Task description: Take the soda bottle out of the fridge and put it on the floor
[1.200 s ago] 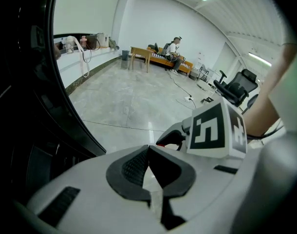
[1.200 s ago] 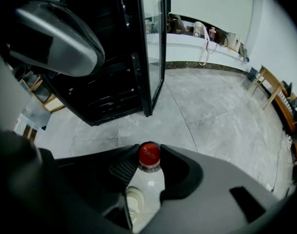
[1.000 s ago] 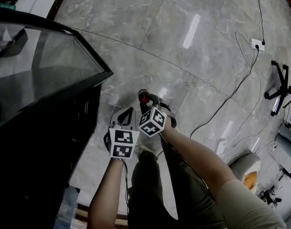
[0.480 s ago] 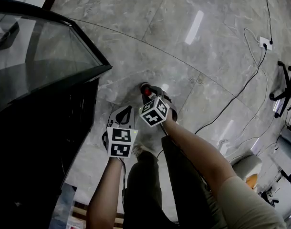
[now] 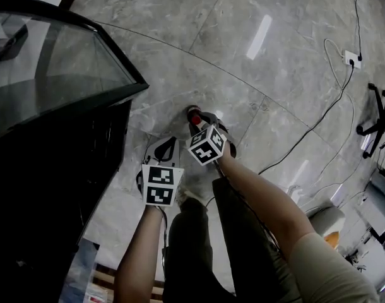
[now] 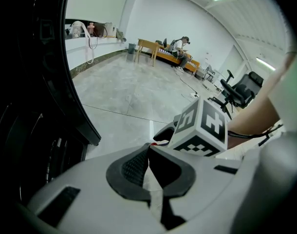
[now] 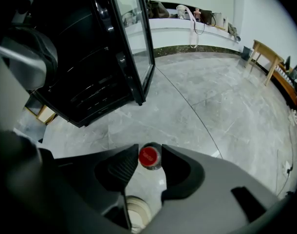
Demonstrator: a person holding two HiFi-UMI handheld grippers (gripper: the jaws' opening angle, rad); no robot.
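Note:
The soda bottle [image 7: 149, 157] stands upright on the grey floor, dark with a red cap [image 5: 194, 117], just in front of the open black fridge [image 5: 47, 106]. My right gripper [image 7: 147, 165] points steeply down over it, jaws on either side of its neck. They have just been opening, and a thin gap shows on the left side of the cap. Beside it to the left, my left gripper [image 5: 170, 144] hangs low over the floor. Its jaw tips [image 6: 149, 146] meet with nothing between them.
The fridge's glass door [image 7: 131, 38] stands open to the left. Black cables [image 5: 306, 128] run across the floor to a power strip [image 5: 351, 58] at the right. An office chair base [image 5: 379, 112] is at the far right. The person's legs [image 5: 199, 245] are right below the grippers.
Both grippers have sunk a little toward the floor, the bottle going down with the right one. Over the last half second they have barely moved.

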